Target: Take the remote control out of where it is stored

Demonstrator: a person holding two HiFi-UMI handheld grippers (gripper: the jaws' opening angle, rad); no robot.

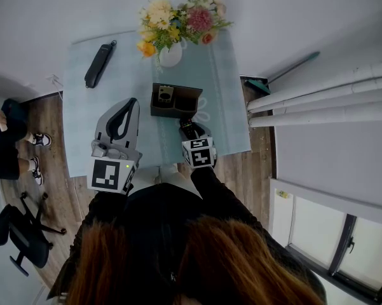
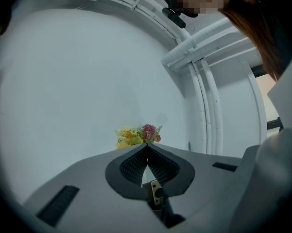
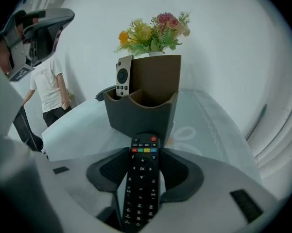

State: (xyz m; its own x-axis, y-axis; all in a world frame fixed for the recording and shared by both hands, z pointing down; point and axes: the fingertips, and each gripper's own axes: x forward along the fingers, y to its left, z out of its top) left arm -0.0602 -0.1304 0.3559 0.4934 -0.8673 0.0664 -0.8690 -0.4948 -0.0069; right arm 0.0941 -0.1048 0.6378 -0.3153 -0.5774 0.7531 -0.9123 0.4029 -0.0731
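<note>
Black remote control clamped in the right claw — near the holder — left claw pinched together, empty.

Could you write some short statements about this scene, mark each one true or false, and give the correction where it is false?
1. The right gripper grips a black remote. True.
2. The black remote is inside the holder. False: it is outside, in front of the holder.
3. The holder is empty. False: a small light remote stands in it.
4. The flowers stand beyond the holder. True.
5. The left gripper holds the black case. False: this gripper is shut on nothing, and the case lies on the table.
</note>
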